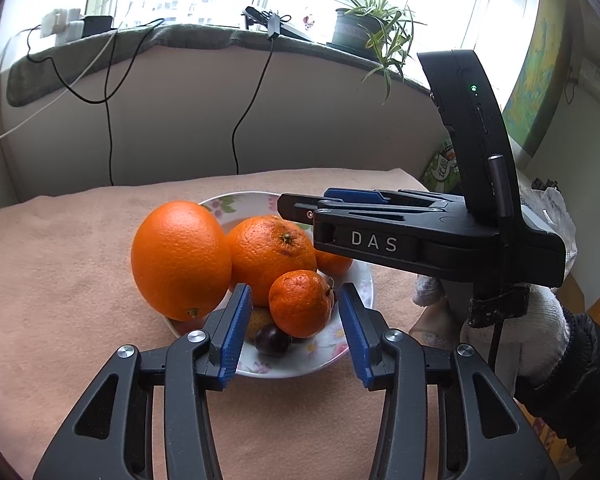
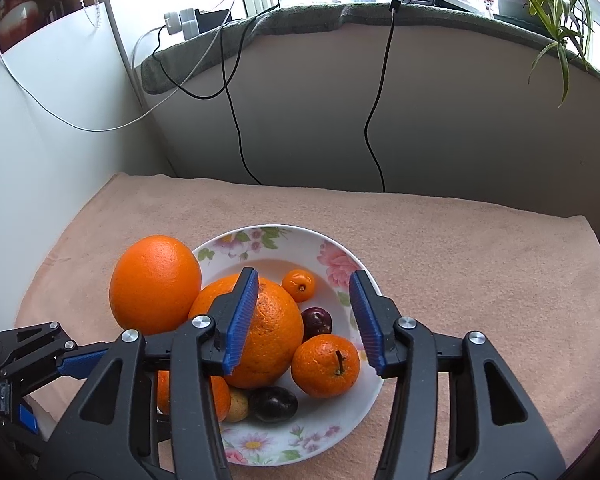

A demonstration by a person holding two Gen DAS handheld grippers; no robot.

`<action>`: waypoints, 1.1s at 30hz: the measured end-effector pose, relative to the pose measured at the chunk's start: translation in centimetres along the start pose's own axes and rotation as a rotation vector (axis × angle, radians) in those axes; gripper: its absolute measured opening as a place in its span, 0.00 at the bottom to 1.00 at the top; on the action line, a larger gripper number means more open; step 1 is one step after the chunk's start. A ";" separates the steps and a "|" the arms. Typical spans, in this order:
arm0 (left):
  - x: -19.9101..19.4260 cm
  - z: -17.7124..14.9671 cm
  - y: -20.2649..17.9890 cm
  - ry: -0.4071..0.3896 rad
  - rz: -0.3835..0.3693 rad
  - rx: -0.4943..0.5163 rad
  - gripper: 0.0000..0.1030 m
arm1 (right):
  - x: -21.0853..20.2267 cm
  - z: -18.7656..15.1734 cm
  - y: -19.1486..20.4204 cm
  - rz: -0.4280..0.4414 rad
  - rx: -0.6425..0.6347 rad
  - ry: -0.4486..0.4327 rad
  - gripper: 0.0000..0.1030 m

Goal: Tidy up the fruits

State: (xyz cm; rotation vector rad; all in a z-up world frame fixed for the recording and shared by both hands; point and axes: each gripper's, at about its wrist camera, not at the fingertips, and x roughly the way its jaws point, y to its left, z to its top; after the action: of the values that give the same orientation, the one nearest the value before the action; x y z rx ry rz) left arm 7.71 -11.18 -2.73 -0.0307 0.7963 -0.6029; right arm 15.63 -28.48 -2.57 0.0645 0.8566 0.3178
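Note:
A floral plate (image 2: 332, 260) (image 1: 358, 276) on the peach cloth holds a big rough orange (image 2: 268, 332) (image 1: 268, 252), a mandarin (image 2: 326, 366) (image 1: 300, 304), a small kumquat (image 2: 299, 285), dark plums (image 2: 274, 404) (image 1: 272, 340) and a yellowish fruit (image 2: 236, 406). A large smooth orange (image 2: 154, 284) (image 1: 180, 260) leans at the plate's left rim. My left gripper (image 1: 296, 330) is open around the mandarin, not touching. My right gripper (image 2: 304, 320) is open above the plate; it shows from the side in the left wrist view (image 1: 296, 208).
The peach cloth (image 2: 480, 260) covers the table. A wall with hanging black cables (image 2: 236, 128) stands behind. A sill holds a potted plant (image 1: 360, 28) and chargers (image 1: 64, 24). A white panel (image 2: 40, 120) is on the left. A gloved hand (image 1: 540, 332) holds the right gripper.

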 end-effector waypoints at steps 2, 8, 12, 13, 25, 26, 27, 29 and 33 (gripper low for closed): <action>-0.2 0.0 -0.1 -0.004 0.002 0.003 0.51 | -0.2 0.0 0.0 -0.002 0.001 -0.006 0.65; -0.7 0.0 -0.3 -0.012 0.004 0.006 0.65 | -1.0 -0.1 0.0 -0.017 0.006 -0.020 0.76; -1.0 -0.2 -0.5 -0.011 0.016 0.004 0.70 | -1.4 -0.2 0.0 -0.023 0.011 -0.020 0.80; -1.0 -0.2 -0.5 -0.009 0.019 0.004 0.70 | -1.4 -0.3 0.0 -0.025 0.011 -0.019 0.80; -1.8 -0.4 -0.4 -0.003 0.062 -0.006 0.78 | -3.1 -1.1 -0.2 -0.028 0.043 -0.025 0.84; -1.9 -0.4 -0.4 -0.005 0.065 -0.007 0.78 | -3.3 -1.3 -0.2 -0.029 0.045 -0.026 0.84; -2.1 -0.5 -0.4 -0.006 0.070 -0.007 0.78 | -3.5 -1.4 -0.2 -0.030 0.047 -0.027 0.84; -2.4 -0.7 -0.4 -0.008 0.081 -0.005 0.78 | -4.0 -1.9 -0.1 -0.030 0.051 -0.029 0.84; -3.0 -0.9 -0.5 -0.011 0.105 -0.001 0.78 | -5.0 -2.3 0.4 -0.040 0.039 -0.041 0.84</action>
State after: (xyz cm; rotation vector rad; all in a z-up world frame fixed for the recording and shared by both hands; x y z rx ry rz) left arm 5.23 -9.89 -1.29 0.0071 0.7822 -0.5024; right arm 10.73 -29.74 -0.38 0.0896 0.8227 0.2615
